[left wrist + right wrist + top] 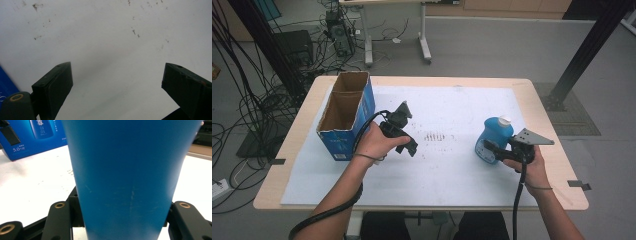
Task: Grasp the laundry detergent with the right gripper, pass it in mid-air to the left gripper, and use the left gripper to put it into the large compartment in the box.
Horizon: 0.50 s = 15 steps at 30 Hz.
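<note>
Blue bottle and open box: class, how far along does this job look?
Done: the right gripper is shut on the blue bottle, which stands upright on the white mat. In hand: that grip. The left gripper is open beside the cardboard box. Left, probably: carrying the bottle into the box.

The blue bottle (127, 177) looks like smooth plastic, slightly scuffed, with a soft sheen. The open box (346, 114) is printed cardboard, raw brown inside. A matt white sheet (452, 180), speckled with grime, covers the pale wood table (557, 170).
</note>
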{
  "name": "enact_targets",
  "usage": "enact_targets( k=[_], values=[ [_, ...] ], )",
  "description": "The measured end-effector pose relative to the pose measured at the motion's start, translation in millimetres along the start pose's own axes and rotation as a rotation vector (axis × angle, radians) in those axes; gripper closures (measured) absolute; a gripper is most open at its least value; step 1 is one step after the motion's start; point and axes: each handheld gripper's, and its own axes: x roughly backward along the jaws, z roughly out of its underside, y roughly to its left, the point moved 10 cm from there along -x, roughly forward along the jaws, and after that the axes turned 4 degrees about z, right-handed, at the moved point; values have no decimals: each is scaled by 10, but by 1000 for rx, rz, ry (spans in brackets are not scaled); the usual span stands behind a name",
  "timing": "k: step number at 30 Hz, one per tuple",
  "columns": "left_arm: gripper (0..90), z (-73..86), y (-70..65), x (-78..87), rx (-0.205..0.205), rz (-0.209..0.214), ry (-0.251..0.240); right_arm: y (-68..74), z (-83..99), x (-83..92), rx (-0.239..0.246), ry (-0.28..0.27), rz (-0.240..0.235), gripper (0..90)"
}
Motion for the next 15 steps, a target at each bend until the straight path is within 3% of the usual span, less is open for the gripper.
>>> enact_targets(
  k=[15],
  values=[
    [102,-3,7,6,3,-6,-1,1,0,0,2,-1,-1,438]
  ],
)
